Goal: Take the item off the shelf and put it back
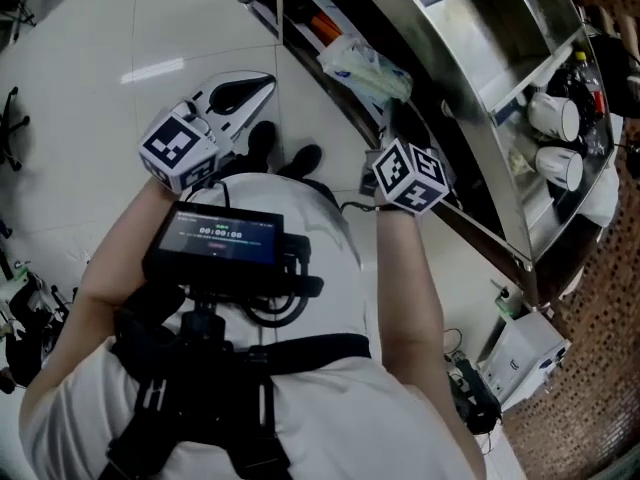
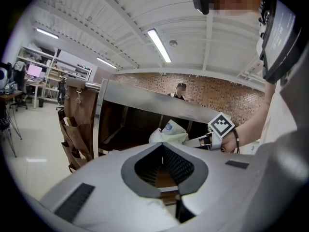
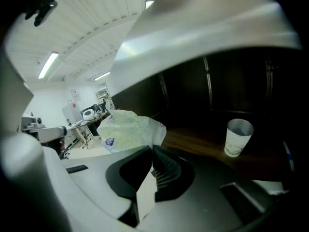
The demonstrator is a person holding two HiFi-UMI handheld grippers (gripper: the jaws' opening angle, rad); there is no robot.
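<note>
In the right gripper view, the shelf board [image 3: 193,140] lies open at 1 o'clock, between the bag [image 3: 128,129] at 11 o'clock and the paper cup [image 3: 237,137] at 3 o'clock. The steel shelf [image 3: 203,37] overhangs at 12 o'clock.

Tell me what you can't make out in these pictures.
- Head view: where the right gripper holds the bag, hidden behind its marker cube.
- Right gripper view: bag label, too small; print on the paper cup, too dim.
- Head view: text on the chest screen, too small.

The left tongs [image 2: 161,146] are closed and empty, the right tongs [image 3: 153,152] reach forward pinching the bag [image 3: 126,129]
</note>
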